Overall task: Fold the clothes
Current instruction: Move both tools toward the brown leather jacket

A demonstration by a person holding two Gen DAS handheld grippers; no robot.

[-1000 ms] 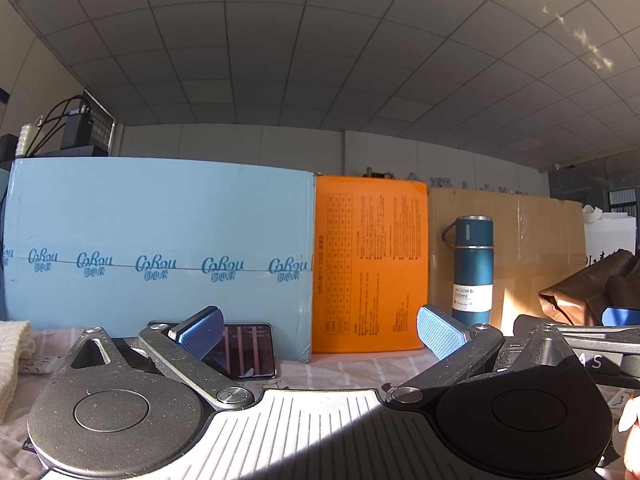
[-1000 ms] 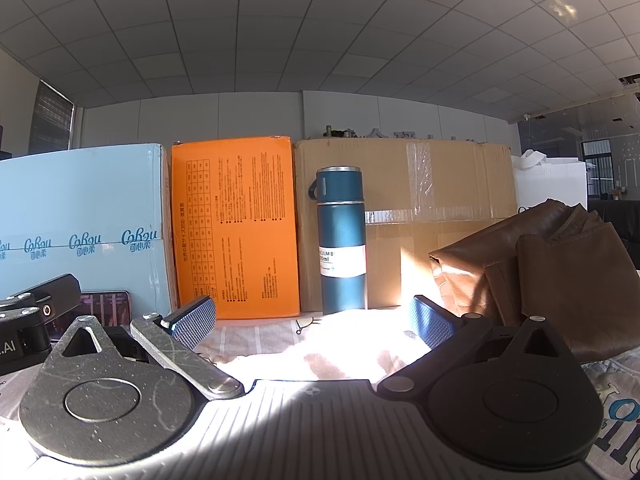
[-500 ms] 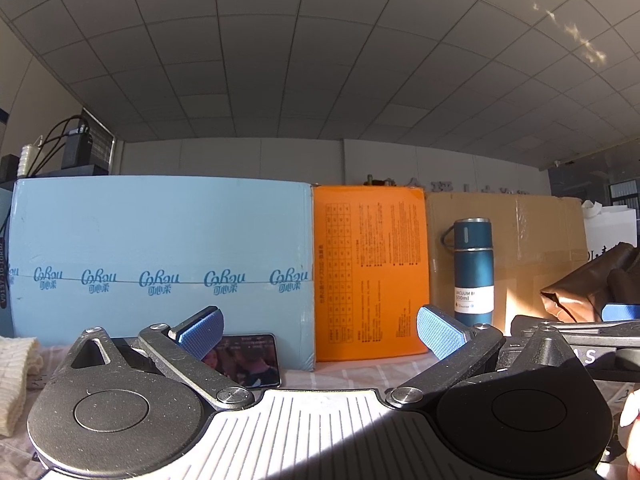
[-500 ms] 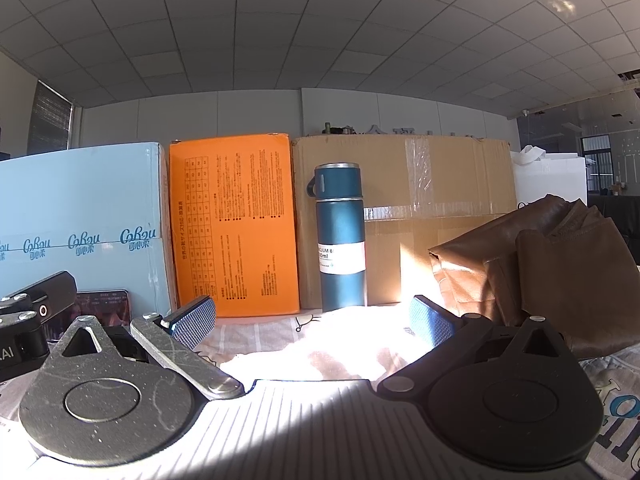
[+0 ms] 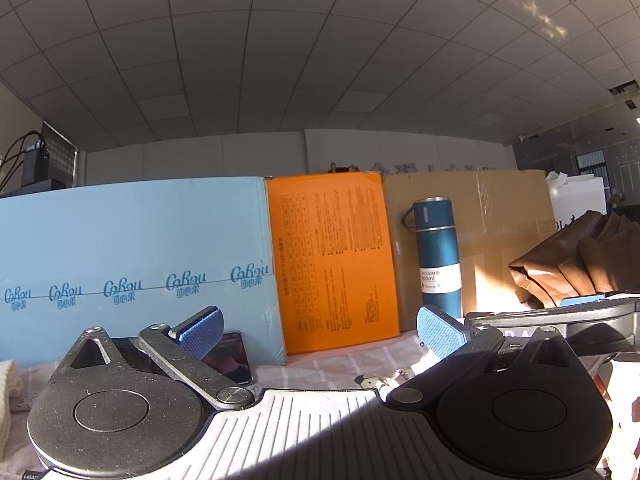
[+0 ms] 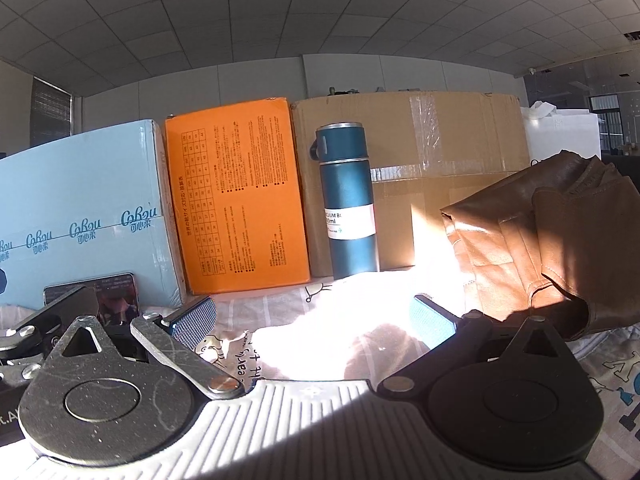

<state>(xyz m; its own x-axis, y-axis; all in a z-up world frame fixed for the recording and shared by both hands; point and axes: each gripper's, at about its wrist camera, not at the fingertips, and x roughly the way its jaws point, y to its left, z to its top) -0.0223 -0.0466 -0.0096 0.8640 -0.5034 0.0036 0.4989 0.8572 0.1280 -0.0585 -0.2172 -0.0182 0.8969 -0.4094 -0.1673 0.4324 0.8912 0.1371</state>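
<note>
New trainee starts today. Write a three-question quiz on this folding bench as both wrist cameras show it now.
1. True or false: the blue flask lies on its side.
2. Which box stands between the light blue box and the brown cardboard box? A) white B) orange C) green
3. Fill in: both the left gripper and the right gripper are ____, holding nothing.

Key
1. False: it stands upright in front of the cardboard box.
2. B, the orange box.
3. open.
</note>
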